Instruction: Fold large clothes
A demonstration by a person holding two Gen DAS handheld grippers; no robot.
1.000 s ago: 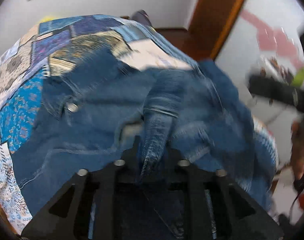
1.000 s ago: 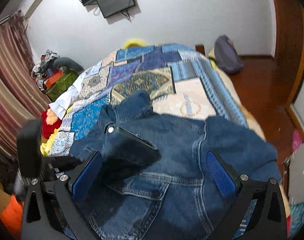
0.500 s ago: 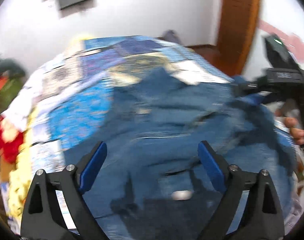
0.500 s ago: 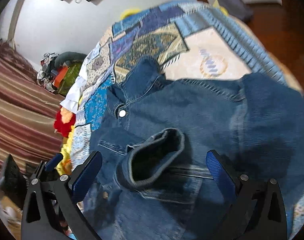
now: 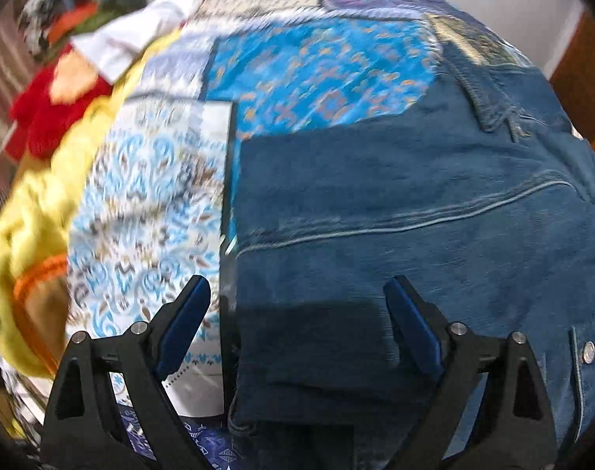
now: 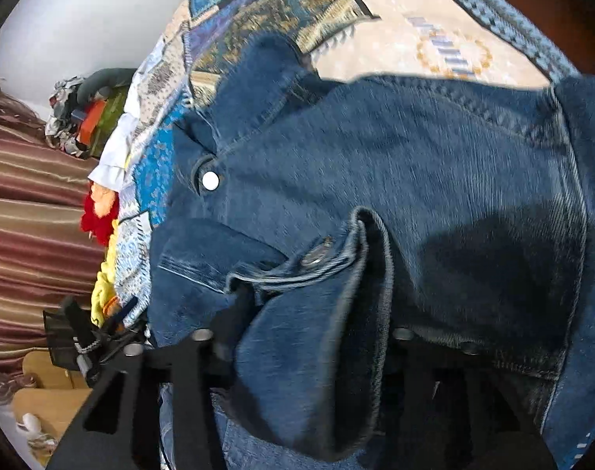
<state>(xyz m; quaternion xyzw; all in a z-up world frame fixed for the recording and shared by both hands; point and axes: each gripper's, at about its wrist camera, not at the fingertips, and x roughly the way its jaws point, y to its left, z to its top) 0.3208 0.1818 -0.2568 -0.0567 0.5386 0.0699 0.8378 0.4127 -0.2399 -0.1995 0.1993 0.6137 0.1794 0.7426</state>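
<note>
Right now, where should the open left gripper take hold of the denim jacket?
Probably the jacket's straight left edge beside the patterned bedspread, coming from above. The left gripper's open jaws already straddle that edge, one each side.

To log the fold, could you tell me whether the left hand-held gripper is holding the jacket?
No, the left hand-held gripper stands open above the jacket.

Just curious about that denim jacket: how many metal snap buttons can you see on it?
3: one by the collar, one on the sleeve cuff, one on the pocket. Folds may hide others.
</note>
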